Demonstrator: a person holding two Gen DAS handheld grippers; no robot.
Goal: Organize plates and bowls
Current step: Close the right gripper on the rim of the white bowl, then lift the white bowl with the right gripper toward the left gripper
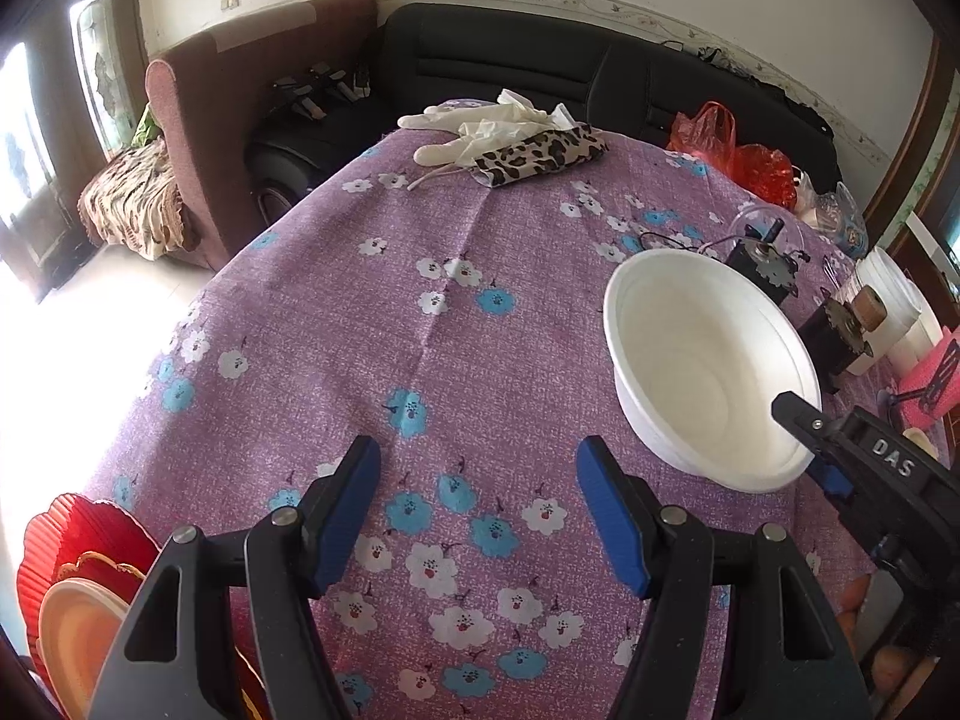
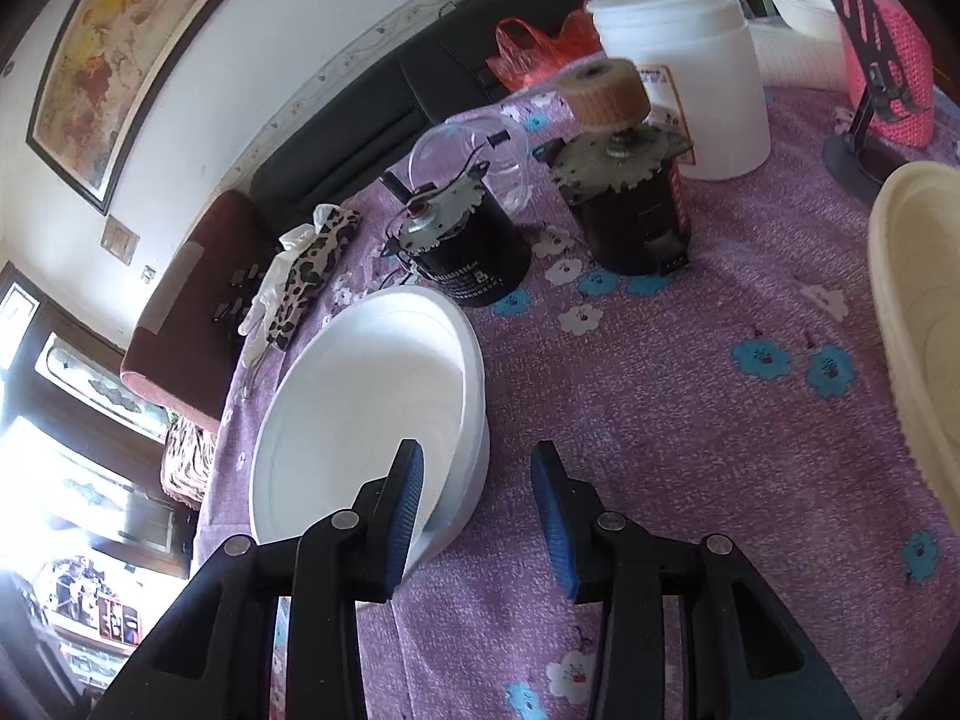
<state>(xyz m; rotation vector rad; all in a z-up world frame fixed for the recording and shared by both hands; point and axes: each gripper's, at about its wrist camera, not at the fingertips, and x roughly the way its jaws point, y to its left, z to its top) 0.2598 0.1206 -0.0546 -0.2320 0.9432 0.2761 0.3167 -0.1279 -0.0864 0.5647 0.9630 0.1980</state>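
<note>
Right hand-held gripper (image 2: 477,516) jaws straddling white bowl (image 2: 366,414) rim, bowl empty

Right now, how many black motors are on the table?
2. One black motor sits just behind the white bowl; the second motor, topped with a tan wheel, stands to its right, before the white tub. Others could hide outside the view.

Light: daylight from my left window (image 1: 24,138), blown out white.
Glare: floor (image 1: 78,360) washed out.
Edges: fisheye bend, dark corners.
Blur: tub (image 2: 690,66) soft.
</note>
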